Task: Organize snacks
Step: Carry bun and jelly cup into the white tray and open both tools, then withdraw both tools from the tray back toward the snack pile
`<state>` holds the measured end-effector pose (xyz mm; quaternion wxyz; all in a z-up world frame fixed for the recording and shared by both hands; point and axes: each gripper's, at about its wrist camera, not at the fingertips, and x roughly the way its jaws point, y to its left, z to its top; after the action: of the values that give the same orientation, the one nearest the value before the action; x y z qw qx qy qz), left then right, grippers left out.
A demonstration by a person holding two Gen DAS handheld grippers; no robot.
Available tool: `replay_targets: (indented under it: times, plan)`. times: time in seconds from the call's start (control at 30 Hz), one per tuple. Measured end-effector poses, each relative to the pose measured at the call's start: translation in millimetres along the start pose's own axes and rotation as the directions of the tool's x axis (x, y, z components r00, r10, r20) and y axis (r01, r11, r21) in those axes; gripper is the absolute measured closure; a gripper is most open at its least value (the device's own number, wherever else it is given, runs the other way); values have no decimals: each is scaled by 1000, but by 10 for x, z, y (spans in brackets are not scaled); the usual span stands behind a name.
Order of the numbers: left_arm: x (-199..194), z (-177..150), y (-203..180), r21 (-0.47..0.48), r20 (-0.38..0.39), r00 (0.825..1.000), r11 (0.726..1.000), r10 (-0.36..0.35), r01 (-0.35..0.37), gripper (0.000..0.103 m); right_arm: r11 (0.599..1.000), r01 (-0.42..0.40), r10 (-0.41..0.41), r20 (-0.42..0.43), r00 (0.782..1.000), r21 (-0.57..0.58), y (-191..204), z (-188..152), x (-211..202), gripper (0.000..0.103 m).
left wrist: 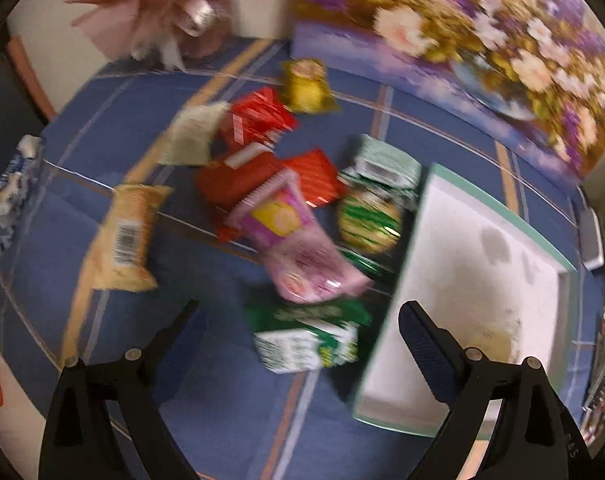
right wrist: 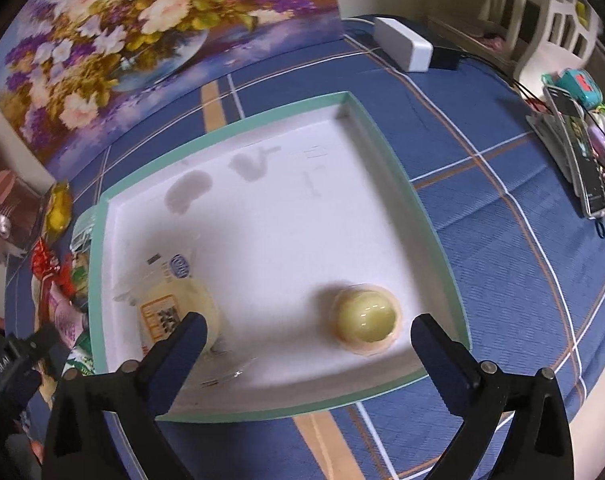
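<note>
We hold both tools spread wide with nothing gripped. The right tool [right wrist: 307,338] hangs over the near edge of the shallow white box [right wrist: 354,120] with its mint-green rim, and between its fingers lies a round yellow jelly cup [right wrist: 366,320], free of both pads. A second pale snack in clear wrapping [right wrist: 178,300] sits in the box's near left corner, partly behind the left finger. The rest of the box floor is bare, giving plenty of room toward the far wall. The left tool [left wrist: 298,328] hovers over the blue plaid counter [left wrist: 206,420] just left of the box [left wrist: 502,216], above a green and white packet [left wrist: 306,344] that it does not touch. Only the left view shows the loose heap clearly, though it is blurred: a pink packet [left wrist: 294,240], red packets [left wrist: 258,120], a tan packet with a barcode [left wrist: 122,236] and a yellow one [left wrist: 306,84] farther back. Only the right view shows the box's contents in full, plus open counter to the box's right, a white block [right wrist: 402,42] at the far edge and a flower painting [right wrist: 142,20] standing behind.
</note>
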<state>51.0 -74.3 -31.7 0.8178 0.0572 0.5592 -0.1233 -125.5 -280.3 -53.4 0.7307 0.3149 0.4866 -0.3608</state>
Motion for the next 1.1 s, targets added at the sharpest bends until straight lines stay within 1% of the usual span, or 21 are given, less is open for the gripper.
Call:
replay_targets:
  times: [0.07,0.2,0.37,0.43,0.53,0.63,0.77,0.87,1.0,1.1]
  plan:
    - [-22,30,100,-7,12,1000,1000,28,-28,6,1000,12,-12,-2,1000,-11,34,-10,13,0]
    - [-40,93,283,-31,5,1000,999,31,-31,7,999,21,-21,2,1000,-32,84,-29,12,0]
    - [-138,163,484,-35,25,999,998,48,-47,6,999,-17,18,32,999,-44,171,-44,-83,0]
    - [-174,196,587,-42,37,997,997,65,-63,6,998,-21,24,51,998,-61,240,-53,-136,0]
    - [-208,228,708,-51,49,994,995,94,-91,6,996,-36,41,58,997,-85,360,-86,-182,0]
    - [-227,261,862,-53,55,990,991,128,-125,7,992,-50,56,50,997,-112,491,-132,-187,0]
    - [-236,296,1051,-60,58,986,986,160,-156,7,984,-92,97,25,995,-150,699,-200,-194,0]
    - [-242,306,1186,-76,59,984,984,166,-161,7,976,-135,139,15,990,-171,874,-228,-236,0]
    - [-216,331,1401,-99,49,982,980,181,-175,6,961,-167,171,1,985,-220,1145,-271,-262,0]
    - [-198,338,1580,-141,38,985,977,166,-159,7,946,-210,209,-34,977,-247,1343,-317,-240,0]
